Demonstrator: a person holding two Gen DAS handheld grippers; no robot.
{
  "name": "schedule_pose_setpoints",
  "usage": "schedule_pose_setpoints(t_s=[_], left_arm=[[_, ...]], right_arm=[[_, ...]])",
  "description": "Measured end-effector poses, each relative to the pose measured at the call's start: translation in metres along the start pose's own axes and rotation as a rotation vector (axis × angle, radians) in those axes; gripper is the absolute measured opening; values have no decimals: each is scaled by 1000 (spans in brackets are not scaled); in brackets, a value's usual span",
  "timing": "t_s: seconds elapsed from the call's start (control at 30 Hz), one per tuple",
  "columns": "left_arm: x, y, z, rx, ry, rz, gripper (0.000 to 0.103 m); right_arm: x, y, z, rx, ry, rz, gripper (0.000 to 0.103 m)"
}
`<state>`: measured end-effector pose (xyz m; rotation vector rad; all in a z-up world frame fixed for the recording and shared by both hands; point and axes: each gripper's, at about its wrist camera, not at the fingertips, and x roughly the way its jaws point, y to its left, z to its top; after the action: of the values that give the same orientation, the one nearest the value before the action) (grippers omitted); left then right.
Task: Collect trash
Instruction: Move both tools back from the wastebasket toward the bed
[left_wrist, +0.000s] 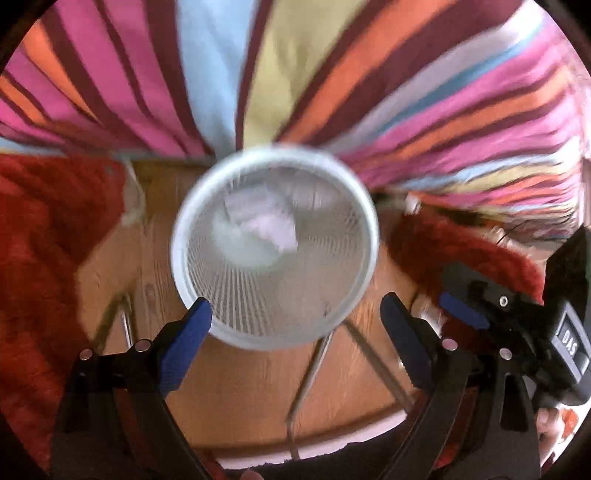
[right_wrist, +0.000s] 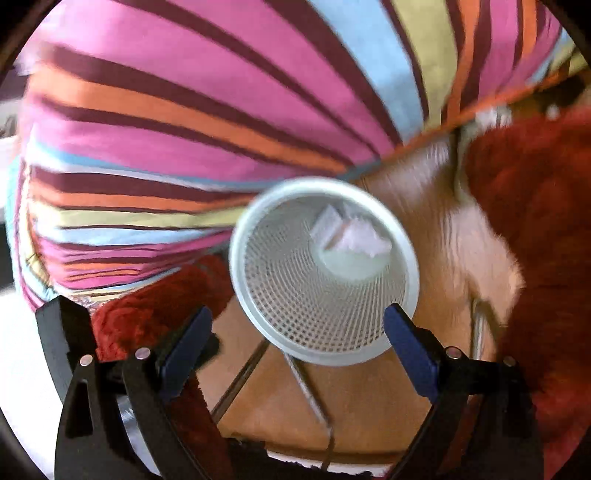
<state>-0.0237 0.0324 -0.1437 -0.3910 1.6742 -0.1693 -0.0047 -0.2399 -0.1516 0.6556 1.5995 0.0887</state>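
Note:
A white mesh waste basket (left_wrist: 207, 295) stands on the wooden floor, seen from above, with crumpled white paper trash (left_wrist: 258, 221) at its bottom. My left gripper (left_wrist: 295, 314) is open and empty above the basket's near rim. The right gripper's blue fingers (left_wrist: 461, 310) show at the right edge of the left wrist view. In the right wrist view the same basket (right_wrist: 314, 332) holds the paper trash (right_wrist: 354, 232). My right gripper (right_wrist: 295, 325) is open and empty above the basket's near rim.
A bed with a striped cover in pink, orange, blue and yellow (left_wrist: 295, 74) fills the far side in both views (right_wrist: 166, 110). Red fluffy rugs (left_wrist: 44, 240) (right_wrist: 546, 221) lie on the wooden floor (left_wrist: 240, 387) on either side of the basket. Thin metal legs (right_wrist: 306, 384) cross the floor.

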Motion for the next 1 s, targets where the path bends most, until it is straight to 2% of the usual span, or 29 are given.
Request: schedule_pose_setpoints(t_s=[0.07,0.13,0.17,0.2,0.3,0.37,0.47,0.6,0.8,0.9,1.0], left_arm=[[-25,2,-2,-8,-88,-20,90],[-54,3,-3,-19,-214,-36,91],[-69,1,-3,-8,-281,-34,93],[-80,-2,-1,15,-329,-22,96],[-110,-15,4,100,-466,20,96],[-131,-27,10,169,-552,55,96],[-152,-39,23,211,-630,74,96],[-179,-53,42,260,-733,81,96],[-196,-66,67,296,-784,81,96],[-197,-79,85,327,-803,103,96],[-196,-88,107,381,-819,113,96]], right_arm=[[-22,7,-2,-31,-68,15,90],[-47,16,-2,-63,-160,30,90],[-67,24,-2,-95,-240,33,90],[-78,28,-1,-120,-284,27,90],[-116,48,2,-211,-464,-4,90],[-141,59,4,-267,-587,-29,95],[-162,67,9,-320,-710,-61,96],[-175,74,13,-384,-814,-104,96],[-183,82,39,-423,-850,-128,96],[-190,89,56,-436,-906,-145,96],[-187,93,78,-444,-897,-178,96]])
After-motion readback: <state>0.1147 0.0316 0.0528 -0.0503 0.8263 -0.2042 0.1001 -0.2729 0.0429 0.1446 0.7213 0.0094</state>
